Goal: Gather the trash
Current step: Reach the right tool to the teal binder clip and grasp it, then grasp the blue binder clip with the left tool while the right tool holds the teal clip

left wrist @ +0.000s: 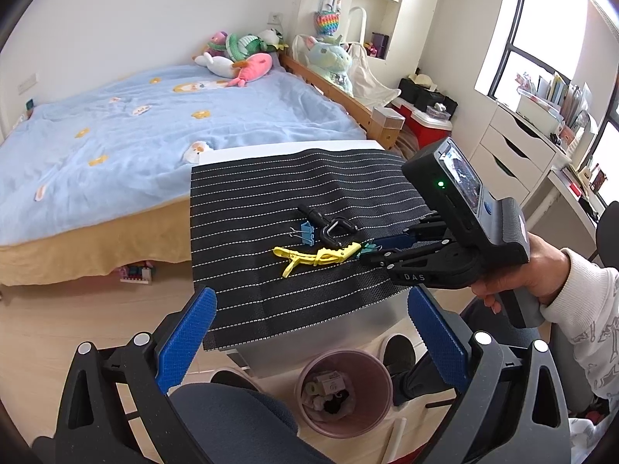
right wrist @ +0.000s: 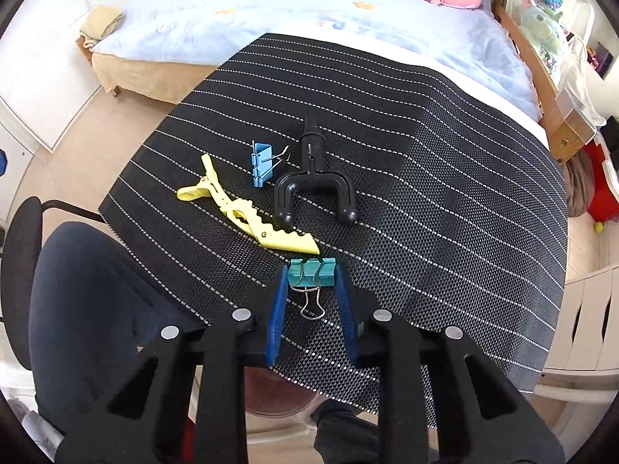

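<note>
A teal binder clip (right wrist: 309, 273) lies on the black striped mat (right wrist: 425, 154) near its front edge. My right gripper (right wrist: 311, 267) is shut on it, one blue pad against each side of the clip. Beyond it lie a yellow hair clip (right wrist: 247, 208), a light blue binder clip (right wrist: 261, 164) and a black U-shaped hook (right wrist: 313, 189). The left wrist view shows the right gripper (left wrist: 365, 251) reaching in from the right beside the yellow hair clip (left wrist: 317, 257). My left gripper (left wrist: 312, 301) stands open and empty above a pink bin (left wrist: 344, 390) on the floor.
The mat covers a small white table (left wrist: 271, 150) that stands against a bed with a blue cover (left wrist: 135, 135). The bin holds some scraps. A person's dark-clad legs (right wrist: 96, 301) and shoes flank the bin. White drawers (left wrist: 510, 150) stand at the right.
</note>
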